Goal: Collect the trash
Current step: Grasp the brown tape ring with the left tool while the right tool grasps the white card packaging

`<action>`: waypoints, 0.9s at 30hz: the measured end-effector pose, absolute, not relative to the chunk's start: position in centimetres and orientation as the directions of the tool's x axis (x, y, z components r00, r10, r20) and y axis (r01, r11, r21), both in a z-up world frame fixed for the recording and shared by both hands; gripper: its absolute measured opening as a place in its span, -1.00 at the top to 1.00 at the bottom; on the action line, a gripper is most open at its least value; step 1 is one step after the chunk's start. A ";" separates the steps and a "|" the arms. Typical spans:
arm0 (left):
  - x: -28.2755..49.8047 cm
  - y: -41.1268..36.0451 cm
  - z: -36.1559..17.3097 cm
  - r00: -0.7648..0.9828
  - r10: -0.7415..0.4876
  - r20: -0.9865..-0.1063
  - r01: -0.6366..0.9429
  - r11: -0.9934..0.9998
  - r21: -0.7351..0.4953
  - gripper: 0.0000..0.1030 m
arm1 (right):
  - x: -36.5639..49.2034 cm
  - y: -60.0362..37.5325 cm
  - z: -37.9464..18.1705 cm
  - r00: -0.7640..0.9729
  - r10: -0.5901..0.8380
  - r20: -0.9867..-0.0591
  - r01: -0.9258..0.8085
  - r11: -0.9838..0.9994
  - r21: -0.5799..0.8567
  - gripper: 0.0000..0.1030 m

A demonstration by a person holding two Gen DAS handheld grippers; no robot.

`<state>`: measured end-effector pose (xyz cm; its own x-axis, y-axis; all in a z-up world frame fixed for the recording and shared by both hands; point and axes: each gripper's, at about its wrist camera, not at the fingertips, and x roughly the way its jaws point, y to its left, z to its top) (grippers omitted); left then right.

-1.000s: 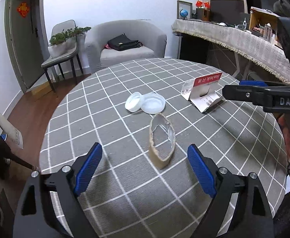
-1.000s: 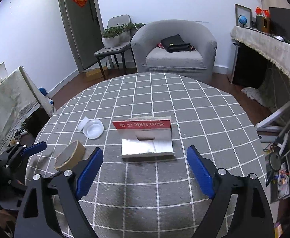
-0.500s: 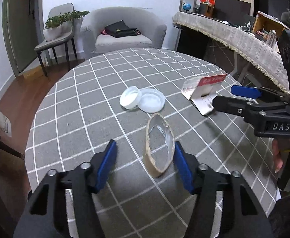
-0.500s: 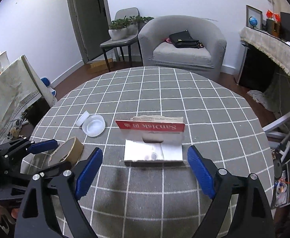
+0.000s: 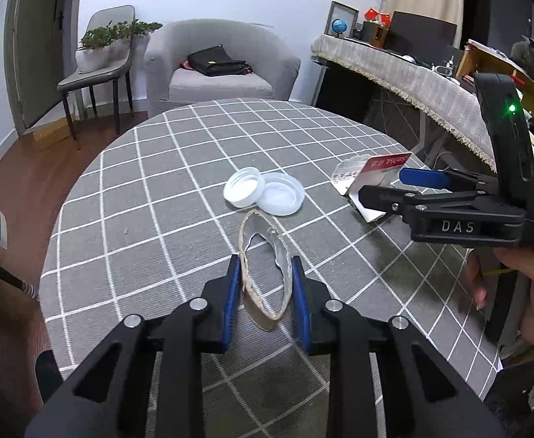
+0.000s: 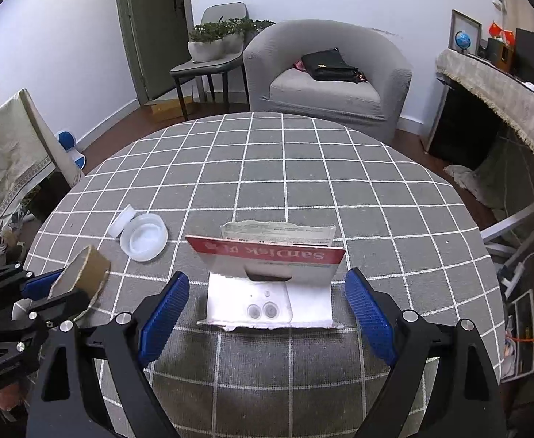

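Left gripper (image 5: 263, 277) closing on the flattened ring (image 5: 263, 266), its long axis running away from me between the pads; right gripper (image 6: 267, 292), which I hold open, straddles the card pack (image 6: 267, 273).

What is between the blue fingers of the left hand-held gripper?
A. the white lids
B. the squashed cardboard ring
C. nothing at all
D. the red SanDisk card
B. In the left wrist view the cardboard ring sits between the closing jaws of the left hand-held gripper, with both blue pads at its sides; the white lids lie farther off on the table.
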<state>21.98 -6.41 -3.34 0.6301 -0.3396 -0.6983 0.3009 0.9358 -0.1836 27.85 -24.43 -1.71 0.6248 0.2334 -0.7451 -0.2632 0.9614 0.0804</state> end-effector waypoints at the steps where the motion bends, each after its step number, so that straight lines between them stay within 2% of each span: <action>1: 22.0 -6.2 -3.2 0.631 -0.342 -0.696 0.299 0.936 -0.188 0.44 | 27.9 -24.3 -1.8 0.624 0.234 -0.746 -0.263 0.961 0.082 -0.71; 15: 20.8 -0.4 -1.7 0.691 -0.263 -0.673 0.212 0.964 -0.158 0.43 | 29.3 -22.5 -1.9 0.626 0.164 -0.762 -0.185 0.981 0.059 -0.71; 17: 20.6 0.5 -1.7 0.696 -0.250 -0.673 0.200 0.968 -0.152 0.43 | 29.4 -22.3 -1.7 0.633 0.148 -0.759 -0.174 0.984 0.047 -0.51; 19: 20.3 1.6 -1.6 0.703 -0.235 -0.671 0.183 0.972 -0.149 0.43 | 29.5 -22.0 -1.4 0.636 0.139 -0.759 -0.160 0.986 0.047 -0.49; 27: 19.2 6.7 -1.2 0.729 -0.183 -0.659 0.105 0.982 -0.156 0.43 | 27.9 -18.5 2.3 0.700 0.216 -0.680 -0.227 0.971 0.075 -0.49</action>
